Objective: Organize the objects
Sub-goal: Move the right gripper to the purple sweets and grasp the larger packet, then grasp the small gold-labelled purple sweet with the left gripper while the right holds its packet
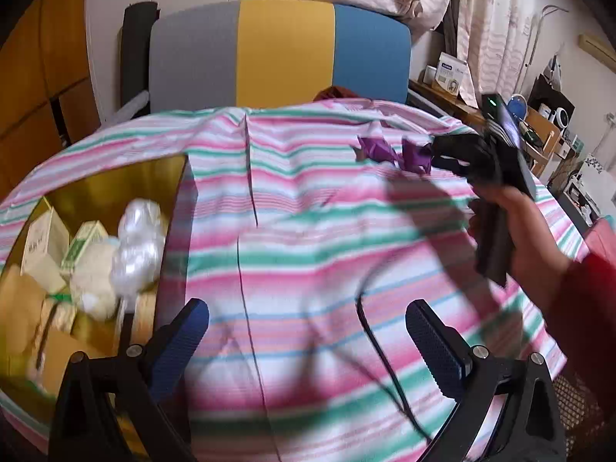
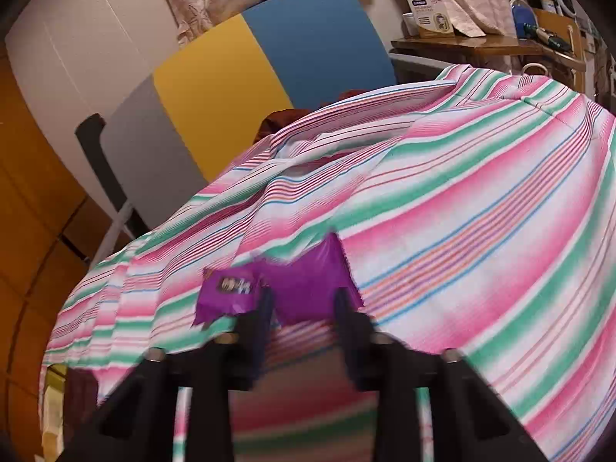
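A striped cloth in pink, green and white covers the surface, with a chair in grey, yellow and blue panels standing behind it. At the left edge, a gold-lined box already holds several things: small cream-coloured cartons, a fluffy white ball and a clear crumpled plastic bag. This suggests part of the sorting is done. Still out on the cloth, well apart from the box, lie two purple snack packets, close together near the far right of the surface. The right hand-held gripper, carried by a hand in a red sleeve, has its fingers on either side of the nearer purple packet, drawn in close. The view is blurred, so it is hard to see whether the pads truly press the wrapper, but it appears pinched. The left hand-held gripper hovers over the near part of the cloth with its blue-padded fingers spread wide and nothing between them. A thin dark cable trails across the cloth. Judging by this, both purple packets still need moving to the box, and the first lift seems only now under way.
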{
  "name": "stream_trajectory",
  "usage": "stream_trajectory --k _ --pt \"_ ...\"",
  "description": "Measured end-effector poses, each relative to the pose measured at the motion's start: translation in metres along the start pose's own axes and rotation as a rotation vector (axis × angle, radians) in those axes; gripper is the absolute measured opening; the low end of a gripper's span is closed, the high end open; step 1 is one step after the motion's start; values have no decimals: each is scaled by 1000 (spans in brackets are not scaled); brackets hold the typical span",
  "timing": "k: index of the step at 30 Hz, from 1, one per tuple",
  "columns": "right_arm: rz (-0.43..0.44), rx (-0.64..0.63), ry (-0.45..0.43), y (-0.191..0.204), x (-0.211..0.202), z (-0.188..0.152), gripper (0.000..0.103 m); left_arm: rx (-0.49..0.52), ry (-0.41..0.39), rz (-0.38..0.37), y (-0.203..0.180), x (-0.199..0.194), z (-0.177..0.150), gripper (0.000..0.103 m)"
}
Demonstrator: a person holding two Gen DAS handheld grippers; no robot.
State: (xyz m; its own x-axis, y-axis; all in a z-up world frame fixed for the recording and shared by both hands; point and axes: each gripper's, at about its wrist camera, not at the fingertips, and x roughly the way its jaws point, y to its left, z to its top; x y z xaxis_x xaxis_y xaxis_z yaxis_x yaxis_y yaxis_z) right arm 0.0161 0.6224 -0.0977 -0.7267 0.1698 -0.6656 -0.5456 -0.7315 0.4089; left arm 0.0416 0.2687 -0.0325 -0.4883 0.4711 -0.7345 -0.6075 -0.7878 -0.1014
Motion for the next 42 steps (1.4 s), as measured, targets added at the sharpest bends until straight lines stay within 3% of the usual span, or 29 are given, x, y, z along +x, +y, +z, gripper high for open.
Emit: stream_trajectory --k 5,8,10,14,18,19,21,26,35,42 --pt "13 4 -8 -9 -14 -9 23 -21 -21 12 4 6 18 103" --pt "-62 -56 -45 0 -16 -3 53 -43 -19 18 7 9 21 103" --pt "-94 -68 -62 6 -11 6 60 -54 -12 23 9 11 21 103" --pt "-106 -117 -14 18 14 18 60 -64 0 34 13 12 20 103" --pt "-197 -258 38 35 40 12 60 -72 4 43 17 15 22 103" --pt "-183 -278 41 36 43 9 59 -73 7 44 17 17 24 103" --pt "-151 -277 29 34 40 7 48 -80 4 44 19 18 28 103" --pt "-119 -308 2 33 21 0 43 -80 -21 46 13 33 51 103" --pt "-240 -144 -72 -4 -10 -19 43 -31 -26 -11 -30 106 120 103" --pt "-303 -158 -142 -1 -16 -22 43 135 -58 8 -87 174 161 103"
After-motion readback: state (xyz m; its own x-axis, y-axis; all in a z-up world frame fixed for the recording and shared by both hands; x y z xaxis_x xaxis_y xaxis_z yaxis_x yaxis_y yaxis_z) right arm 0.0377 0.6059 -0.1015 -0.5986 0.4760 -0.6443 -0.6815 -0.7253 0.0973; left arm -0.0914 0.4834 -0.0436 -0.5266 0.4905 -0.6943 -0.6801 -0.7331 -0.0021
